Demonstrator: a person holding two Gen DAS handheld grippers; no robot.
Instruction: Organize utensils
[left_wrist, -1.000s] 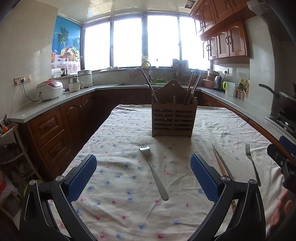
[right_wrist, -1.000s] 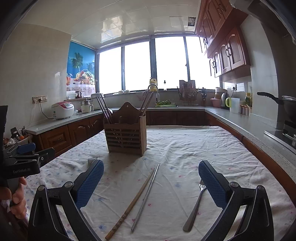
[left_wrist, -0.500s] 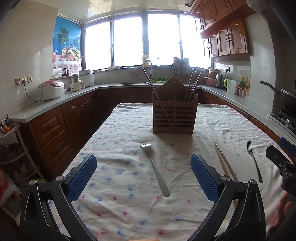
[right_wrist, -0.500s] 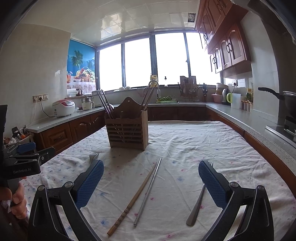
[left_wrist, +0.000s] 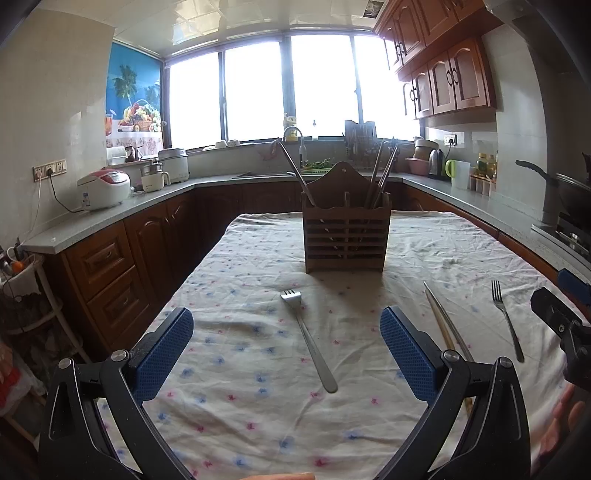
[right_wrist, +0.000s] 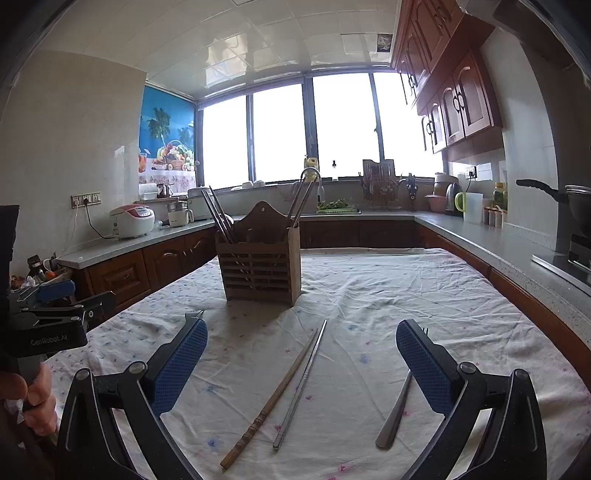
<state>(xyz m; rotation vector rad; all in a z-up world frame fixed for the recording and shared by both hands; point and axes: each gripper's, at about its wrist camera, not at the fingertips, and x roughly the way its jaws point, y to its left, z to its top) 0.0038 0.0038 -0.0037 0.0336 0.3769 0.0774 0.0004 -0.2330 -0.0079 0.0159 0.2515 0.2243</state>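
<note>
Both fingers wide open and empty; thin, stiff, slippery steel fork (left_wrist: 308, 339) lying flat on tabletop (left_wrist: 258, 406), best pinched mid-handle.

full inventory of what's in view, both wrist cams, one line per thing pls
slatted wooden utensil holder: 1, brown, table centre, chopsticks standing in it
steel forks: 2, silver, one ahead of the left hand-held gripper, one at the right
metal chopstick: 1, silver, flat on cloth
bamboo chopstick: 1, tan, beside the metal one
floral tablecloth: 1, white with pink and blue flowers
rice cooker: 1, white and red, left counter
electric kettle: 1, steel, right counter
left hand-held gripper: blue pads, open
right hand-held gripper: blue pads, open
hand: 1, holding the left gripper's handle
</note>
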